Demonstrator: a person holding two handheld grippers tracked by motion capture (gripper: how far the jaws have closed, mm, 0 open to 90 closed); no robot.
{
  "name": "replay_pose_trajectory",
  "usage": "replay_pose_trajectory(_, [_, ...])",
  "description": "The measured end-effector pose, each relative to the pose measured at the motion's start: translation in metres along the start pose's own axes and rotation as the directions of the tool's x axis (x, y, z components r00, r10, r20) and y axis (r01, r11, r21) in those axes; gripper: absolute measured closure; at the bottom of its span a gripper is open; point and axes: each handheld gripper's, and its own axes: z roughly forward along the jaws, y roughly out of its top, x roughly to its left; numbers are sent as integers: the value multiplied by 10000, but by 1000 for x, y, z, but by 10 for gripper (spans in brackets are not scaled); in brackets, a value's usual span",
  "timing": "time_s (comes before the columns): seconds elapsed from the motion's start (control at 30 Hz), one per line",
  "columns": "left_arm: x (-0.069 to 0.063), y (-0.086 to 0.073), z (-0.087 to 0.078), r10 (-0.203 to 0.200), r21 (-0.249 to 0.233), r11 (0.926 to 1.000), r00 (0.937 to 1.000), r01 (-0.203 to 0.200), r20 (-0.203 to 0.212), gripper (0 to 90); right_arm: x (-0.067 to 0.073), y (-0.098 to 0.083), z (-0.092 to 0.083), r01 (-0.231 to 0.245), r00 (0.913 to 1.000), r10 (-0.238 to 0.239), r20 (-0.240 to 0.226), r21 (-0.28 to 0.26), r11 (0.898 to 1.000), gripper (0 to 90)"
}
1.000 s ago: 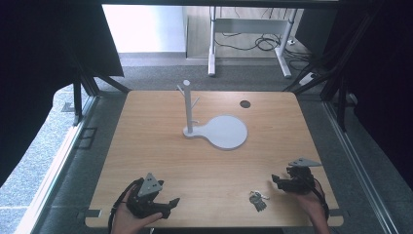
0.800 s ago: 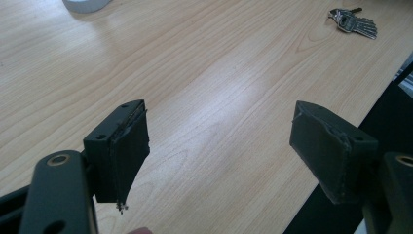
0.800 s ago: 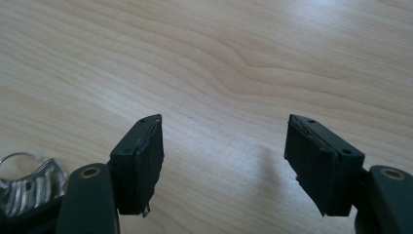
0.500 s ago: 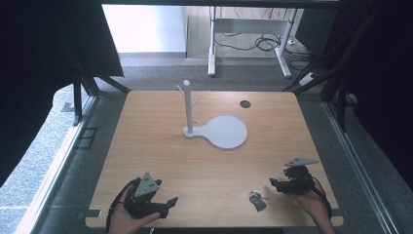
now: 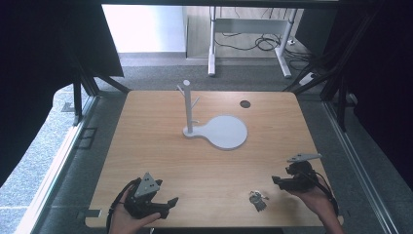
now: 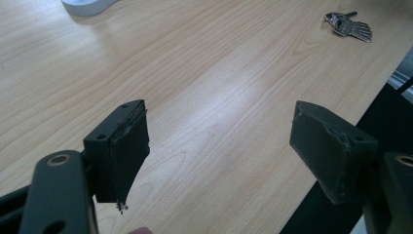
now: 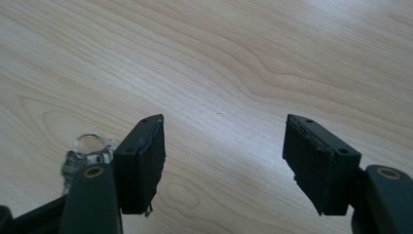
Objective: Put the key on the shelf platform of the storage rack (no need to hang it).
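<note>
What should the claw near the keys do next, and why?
Probably the right claw should slide a little toward the person's edge of the table and lower over the keys. Its jaws stand wide open with nothing between them, and in the right gripper view the keys lie flat on the table just outside one jaw, not in the gap. The white hook stand may be their goal.

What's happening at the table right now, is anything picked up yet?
Nothing is picked up yet. A person holds a gripper in each hand near the front edge of the wooden table. The right gripper is open beside the bunch of keys, which lies flat on the wood, ungrasped. The left gripper is open too, over bare wood. The white stand with its pegs waits on its base farther back.
</note>
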Motion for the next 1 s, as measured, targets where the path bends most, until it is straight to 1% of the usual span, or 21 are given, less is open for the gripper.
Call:
replay_pose_trajectory(0.07, [0,0,-1,7,-29,10000,10000,-7,19,225,4,3,-3,44,9998,-42,-188,107,9999,334])
replay_pose_trajectory(0.1, [0,0,-1,12,-35,10000,10000,-12,26,225,4,3,-3,44,9998,-42,-188,107,9999,334])
replay_pose_trajectory(0.23, [1,0,-2,-18,-76,10000,10000,18,8,225,12,7,-4,317,9989,-305,-343,354,9989,350])
replay_pose_trajectory(0.27, [1,0,-2,-18,-76,10000,10000,18,8,225,12,7,-4,317,9989,-305,-343,354,9989,350])
replay_pose_trajectory(0.3, [2,-1,-3,-48,-97,9999,10000,48,-1,226,15,8,-4,367,9985,-346,-420,492,9981,354])
replay_pose_trajectory(0.47, [3,-1,-2,-58,-88,9999,10000,58,-7,226,21,10,-2,530,9970,-485,-607,748,9958,371])
replay_pose_trajectory(0.5, [2,-1,-2,-54,-91,9999,10000,54,-1,226,26,10,-1,703,9955,-640,-704,915,9933,375])
replay_pose_trajectory(0.6, [2,-1,-3,-49,-98,9999,10000,49,-1,226,35,10,1,918,9929,-821,-857,1156,9891,382])
replay_pose_trajectory(0.73, [2,-1,-3,-45,-115,9999,10000,45,2,226,47,9,4,1227,9883,-1087,-1070,1346,9833,405])
replay_pose_trajectory(0.87, [2,-1,-4,-36,-127,9999,10000,36,10,226,52,8,7,1367,9862,-1206,-1139,1466,9797,417])
replay_pose_trajectory(0.9, [2,-1,-4,-48,-145,9999,10000,48,8,226,56,7,9,1450,9848,-1263,-1191,1644,9757,418])
replay_pose_trajectory(0.93, [2,-1,-4,-48,-145,9999,10000,48,8,226,56,7,9,1450,9848,-1263,-1191,1644,9757,418])
replay_pose_trajectory(1.0, [2,-1,-4,-67,-137,9999,10000,67,-2,226,60,4,12,1613,9818,-1388,-1296,1825,9699,416])
